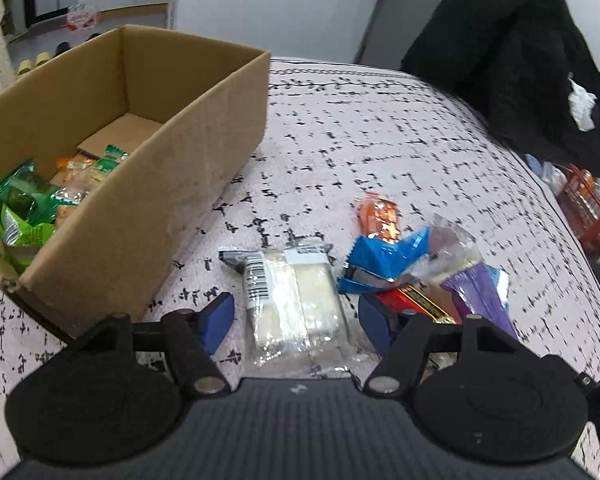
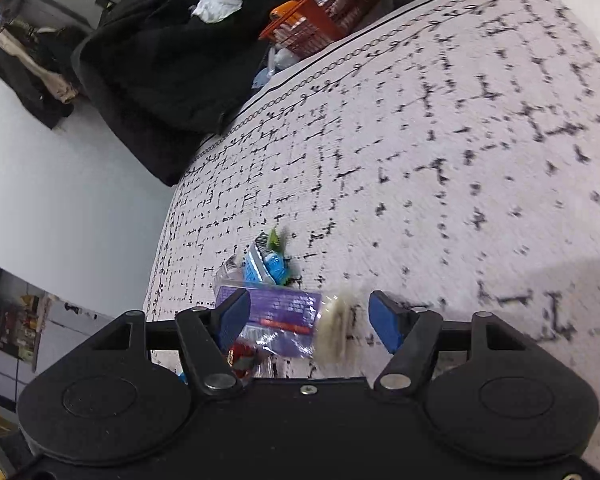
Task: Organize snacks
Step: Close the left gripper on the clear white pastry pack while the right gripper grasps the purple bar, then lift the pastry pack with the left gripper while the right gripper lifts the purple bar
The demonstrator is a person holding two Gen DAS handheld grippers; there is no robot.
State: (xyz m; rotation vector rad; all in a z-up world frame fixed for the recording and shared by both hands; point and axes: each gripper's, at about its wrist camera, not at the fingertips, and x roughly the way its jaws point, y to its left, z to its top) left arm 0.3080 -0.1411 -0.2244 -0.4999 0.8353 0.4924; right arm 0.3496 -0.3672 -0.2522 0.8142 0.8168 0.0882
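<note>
In the left wrist view a cardboard box (image 1: 148, 184) stands at the left on the patterned cloth and holds several green and orange snack packs (image 1: 32, 204). My left gripper (image 1: 296, 318) is open, its blue fingers on either side of a clear pack of pale wafers (image 1: 296, 300). To its right lie a blue pack (image 1: 384, 260), an orange pack (image 1: 380, 216), a red pack (image 1: 416, 302) and a purple pack (image 1: 480, 292). In the right wrist view my right gripper (image 2: 308, 320) is open over the purple pack (image 2: 280, 308), with a blue pack (image 2: 266, 266) beyond.
A black coat (image 1: 512, 52) hangs over a chair at the table's far right edge. An orange basket (image 2: 324, 8) stands on the floor beside it. The cloth (image 2: 460, 140) stretches bare to the right in the right wrist view.
</note>
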